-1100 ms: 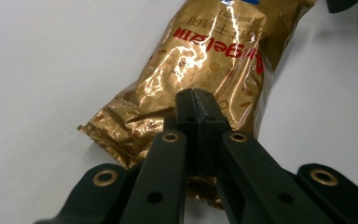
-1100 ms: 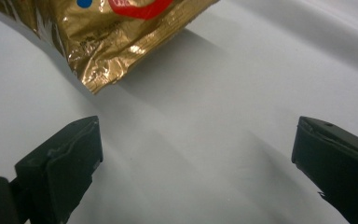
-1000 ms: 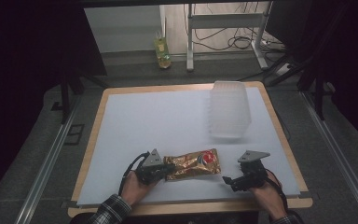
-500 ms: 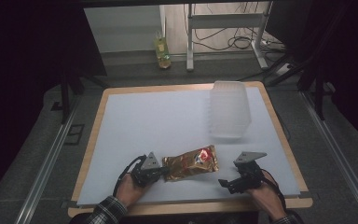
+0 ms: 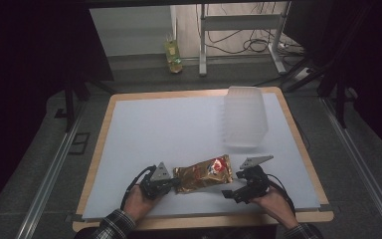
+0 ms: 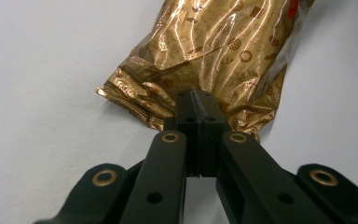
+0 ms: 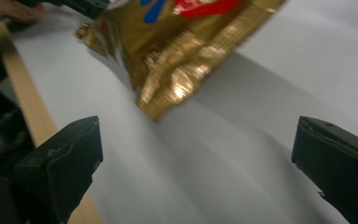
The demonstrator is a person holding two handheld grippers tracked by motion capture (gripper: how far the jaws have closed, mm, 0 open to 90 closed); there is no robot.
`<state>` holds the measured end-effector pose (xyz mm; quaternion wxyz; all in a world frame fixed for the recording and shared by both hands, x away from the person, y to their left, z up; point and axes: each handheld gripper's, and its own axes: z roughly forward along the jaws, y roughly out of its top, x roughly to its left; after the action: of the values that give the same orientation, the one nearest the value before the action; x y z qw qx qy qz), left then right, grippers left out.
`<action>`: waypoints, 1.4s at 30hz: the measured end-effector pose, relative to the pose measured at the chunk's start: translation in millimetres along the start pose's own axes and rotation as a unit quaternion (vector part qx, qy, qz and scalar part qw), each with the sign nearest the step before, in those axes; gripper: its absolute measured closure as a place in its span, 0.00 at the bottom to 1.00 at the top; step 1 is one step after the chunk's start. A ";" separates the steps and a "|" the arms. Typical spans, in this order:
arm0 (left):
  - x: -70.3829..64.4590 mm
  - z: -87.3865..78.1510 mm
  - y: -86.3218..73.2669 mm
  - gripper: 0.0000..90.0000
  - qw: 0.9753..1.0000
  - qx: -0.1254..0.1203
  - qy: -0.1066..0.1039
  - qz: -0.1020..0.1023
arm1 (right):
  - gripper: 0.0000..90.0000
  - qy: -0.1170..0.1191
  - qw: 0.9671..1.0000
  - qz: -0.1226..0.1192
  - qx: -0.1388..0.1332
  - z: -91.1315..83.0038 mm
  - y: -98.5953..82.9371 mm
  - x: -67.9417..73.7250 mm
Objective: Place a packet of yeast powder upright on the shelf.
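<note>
Two grippers work one gold foil snack bag [image 5: 203, 174], which lies near the front edge of the desk [image 5: 179, 129], between the person's hands.

On the left, the left gripper [image 5: 171, 184] has its jaws pressed together on the crimped end seal of the bag; the left gripper view shows the black jaws meeting on the crinkled foil [image 6: 168, 100], so that end is pinned. The bag itself stretches rightward from there, its red-printed end toward the other hand.

On the right, the right gripper [image 5: 227, 193] sits just beside the bag's near right corner with jaws spread wide and nothing between them; in the right gripper view the foil corner [image 7: 161, 105] lies ahead of the open jaws, apart from both.

Farther back and right, a clear plastic container [image 5: 244, 116] stands well apart from the hands.

My reading: one end is secured and the second grasp is being lined up. Next, the right gripper would need to advance until the loose corner lies between its jaws, then close, without dragging the bag out of the left pinch.
</note>
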<state>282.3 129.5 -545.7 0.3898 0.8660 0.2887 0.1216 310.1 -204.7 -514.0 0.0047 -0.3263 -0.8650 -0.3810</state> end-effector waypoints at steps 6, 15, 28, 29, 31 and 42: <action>0.3 -0.3 0.0 1.00 1.000 0.002 -0.001 0.001 | 0.02 0.017 1.000 0.020 0.002 5.7 12.7 -0.2; 0.2 -0.3 -0.1 1.00 1.000 0.001 0.000 0.002 | 0.12 0.055 0.995 0.087 0.014 23.6 34.0 -4.0; -1.1 -0.2 -0.1 1.00 1.000 0.001 0.004 0.006 | 0.67 0.121 0.980 0.156 -0.033 24.7 50.5 -10.6; -1.1 -0.3 -0.1 1.00 1.000 0.001 0.004 0.006 | 0.73 0.123 0.980 0.152 -0.032 23.5 51.9 -9.9; -0.8 -0.6 -0.3 1.00 1.000 -0.001 0.002 0.005 | 0.75 0.125 0.980 0.150 -0.034 22.9 52.6 -9.4; -0.2 -8.6 2.5 0.76 1.000 -0.008 0.006 0.009 | 0.83 0.109 0.988 0.089 -0.057 8.7 64.8 -0.5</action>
<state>279.4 133.2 -538.1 0.3935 0.8648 0.2823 0.1325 349.4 -167.0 -477.8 0.1144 -0.3578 -0.8038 -0.4613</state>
